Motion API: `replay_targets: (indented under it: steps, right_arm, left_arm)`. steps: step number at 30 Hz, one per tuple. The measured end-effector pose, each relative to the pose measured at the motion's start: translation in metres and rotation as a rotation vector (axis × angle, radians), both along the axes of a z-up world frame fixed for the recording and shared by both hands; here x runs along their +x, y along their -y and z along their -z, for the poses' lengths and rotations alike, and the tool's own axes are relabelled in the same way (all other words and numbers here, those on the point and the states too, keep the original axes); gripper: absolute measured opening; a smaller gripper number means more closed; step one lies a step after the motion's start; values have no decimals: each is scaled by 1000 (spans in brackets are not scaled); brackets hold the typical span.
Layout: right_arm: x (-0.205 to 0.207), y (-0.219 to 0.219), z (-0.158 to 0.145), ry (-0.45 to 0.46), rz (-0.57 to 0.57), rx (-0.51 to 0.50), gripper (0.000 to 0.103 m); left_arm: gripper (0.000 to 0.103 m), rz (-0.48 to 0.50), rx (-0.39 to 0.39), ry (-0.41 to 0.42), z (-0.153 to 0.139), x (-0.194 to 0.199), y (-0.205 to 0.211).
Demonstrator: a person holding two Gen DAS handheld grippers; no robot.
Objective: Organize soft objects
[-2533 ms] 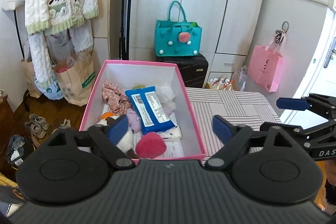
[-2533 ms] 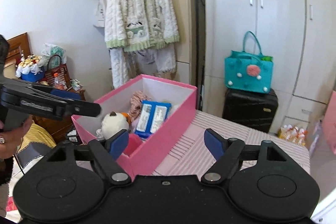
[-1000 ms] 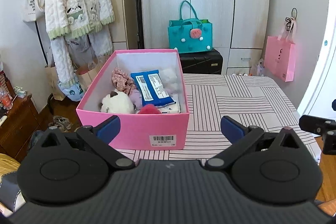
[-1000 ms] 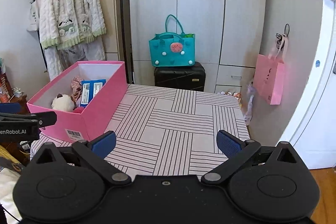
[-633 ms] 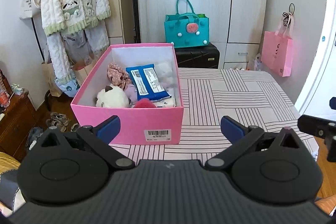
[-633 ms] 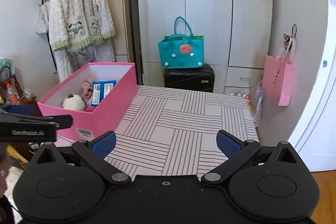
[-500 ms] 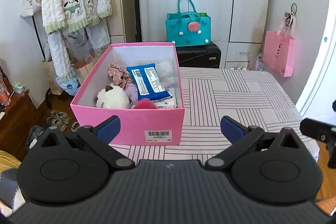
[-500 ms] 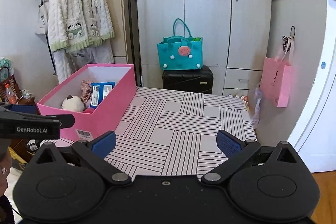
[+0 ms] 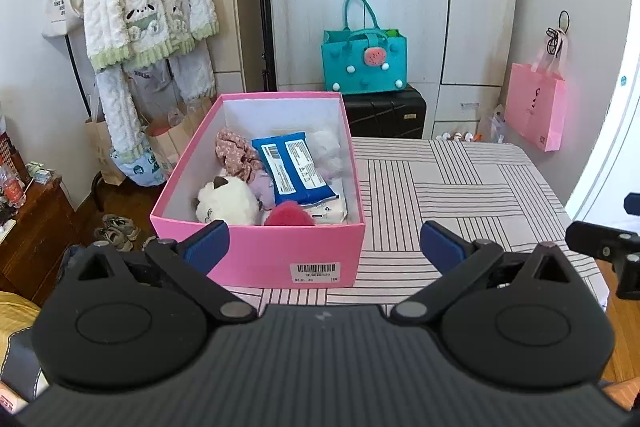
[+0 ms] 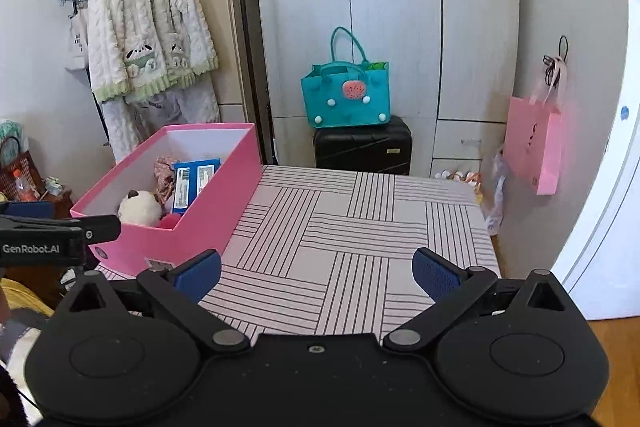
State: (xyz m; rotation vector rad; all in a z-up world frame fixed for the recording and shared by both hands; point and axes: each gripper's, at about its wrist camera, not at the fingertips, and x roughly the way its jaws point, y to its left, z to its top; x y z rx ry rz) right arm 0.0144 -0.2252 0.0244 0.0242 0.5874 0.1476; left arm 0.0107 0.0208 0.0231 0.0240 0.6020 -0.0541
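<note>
Hand-held gripper [image 9: 322,245] before pink box [image 9: 256,259]

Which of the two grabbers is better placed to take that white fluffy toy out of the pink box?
Probably the left gripper: it is open and faces the pink box, the white plush toy close ahead. The right gripper faces bare table.

We are reading "GenRobot.AI" on the left gripper [image 10: 60,231] at the frame's left edge; the pink box's [image 9: 256,259] barcode label [image 9: 315,271] is staying illegible.
</note>
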Motion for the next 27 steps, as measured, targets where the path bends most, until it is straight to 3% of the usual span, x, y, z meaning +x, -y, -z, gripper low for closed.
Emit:
replay_targets:
  steps: [15, 27]
  right_arm:
    - [-2, -11, -4, 30, -2, -26, 103]
    - [-5, -8, 7, 30, 79, -99, 103]
  left_arm:
    - [103, 1, 72, 28, 3, -4, 3]
    - [103, 11, 146, 81, 9, -15, 12]
